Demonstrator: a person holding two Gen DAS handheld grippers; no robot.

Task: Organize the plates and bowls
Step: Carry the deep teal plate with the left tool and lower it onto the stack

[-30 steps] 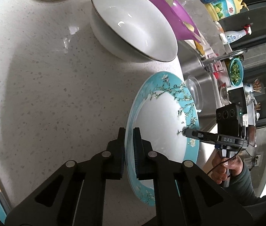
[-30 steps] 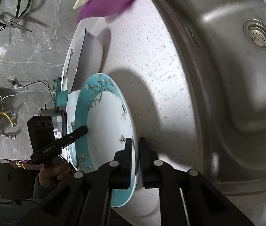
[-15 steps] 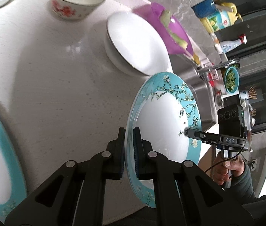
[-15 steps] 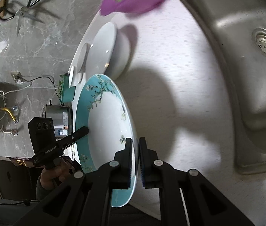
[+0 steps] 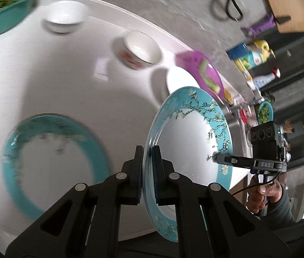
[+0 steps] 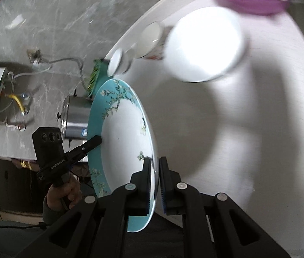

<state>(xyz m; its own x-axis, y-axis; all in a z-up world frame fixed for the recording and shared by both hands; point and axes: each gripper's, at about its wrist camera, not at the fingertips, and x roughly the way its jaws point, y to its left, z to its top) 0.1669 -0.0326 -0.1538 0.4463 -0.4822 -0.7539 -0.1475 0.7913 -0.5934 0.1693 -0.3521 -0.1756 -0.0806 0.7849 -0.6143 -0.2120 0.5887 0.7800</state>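
Jaws of both grippers — left gripper [image 5: 147,172] and right gripper [image 6: 155,182] — pinch opposite rims of one teal-rimmed plate [image 5: 190,137] (nearly closed).

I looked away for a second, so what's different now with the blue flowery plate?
The blue flowery plate has been lifted higher above the counter, so more comes into view below: a matching blue plate, a red-flowered bowl and a small white bowl. Nothing was let go: the left tool and right tool stay clamped on opposite edges of the plate.
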